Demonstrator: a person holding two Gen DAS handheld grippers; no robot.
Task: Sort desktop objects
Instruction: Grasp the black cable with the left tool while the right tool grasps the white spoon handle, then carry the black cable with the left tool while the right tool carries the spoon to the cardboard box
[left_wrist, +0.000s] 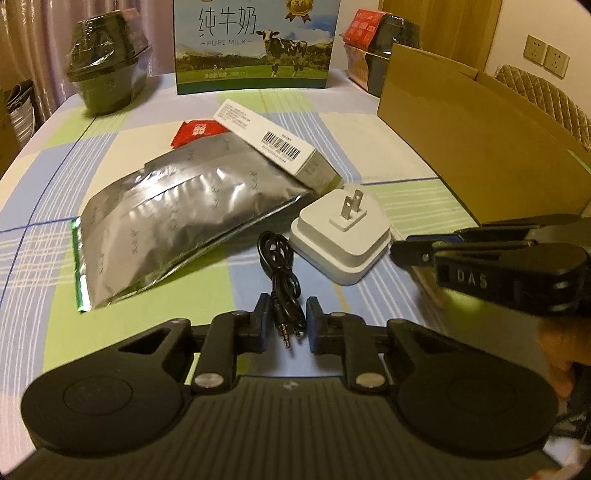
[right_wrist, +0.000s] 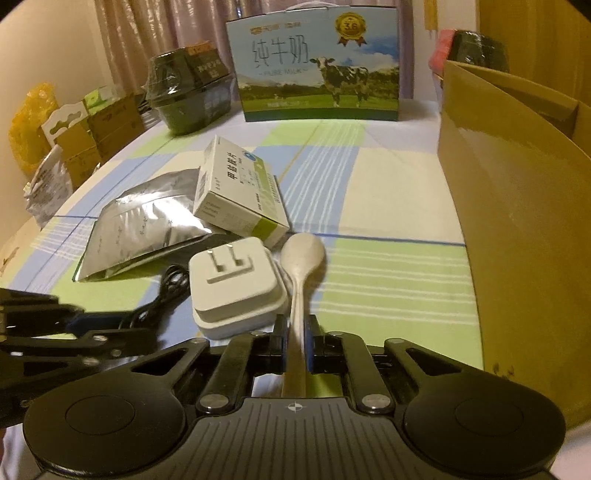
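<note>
Stage: first pickups, nothing sorted yet | left gripper (left_wrist: 285, 325): closed on black audio cable (left_wrist: 279, 269) | right gripper (right_wrist: 297, 341): clamped on spoon (right_wrist: 301, 266) handle | awaiting: charger (left_wrist: 341, 236), foil pouch (left_wrist: 177, 221), medicine box (right_wrist: 240, 192) ahead of both | cardboard box (right_wrist: 517, 206): right.

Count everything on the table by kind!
Boxes: 3, milk box, white box, cardboard box
Wrapped bowls: 2, left bowl, right bowl
Packets: 2, silver pouch, red packet
Plug: 1
Cable: 1
Spoon: 1
Total: 10
</note>
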